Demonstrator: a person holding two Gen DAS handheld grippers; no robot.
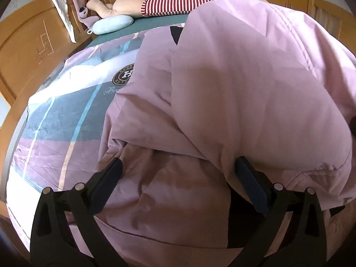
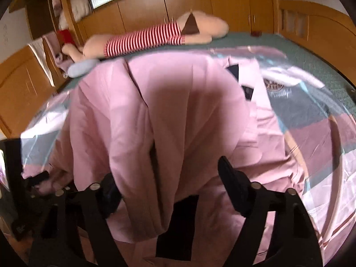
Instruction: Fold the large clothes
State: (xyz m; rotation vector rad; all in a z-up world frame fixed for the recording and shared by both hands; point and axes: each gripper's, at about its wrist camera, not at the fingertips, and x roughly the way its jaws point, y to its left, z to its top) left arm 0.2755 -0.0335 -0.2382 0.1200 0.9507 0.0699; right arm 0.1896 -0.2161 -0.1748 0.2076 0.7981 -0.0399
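Observation:
A large pink garment [image 1: 233, 89] with dark trim lies bunched on a bed and also fills the middle of the right wrist view [image 2: 173, 115]. My left gripper [image 1: 178, 166] is open, its fingers [image 1: 109, 178] spread wide, with pink fabric draped between and over them. My right gripper [image 2: 169, 178] is open too, and a hanging fold of the garment falls between its fingers [image 2: 231, 184]. The other gripper shows at the left edge of the right wrist view [image 2: 37, 178], down in the fabric.
A patterned pink, grey and white duvet [image 1: 66, 115] covers the green bed sheet [image 2: 316, 66]. A striped plush doll [image 2: 144, 37] and a pale blue cushion [image 1: 113, 23] lie at the far side. A wooden bed frame [image 1: 20, 51] and wardrobes [image 2: 200, 6] surround the bed.

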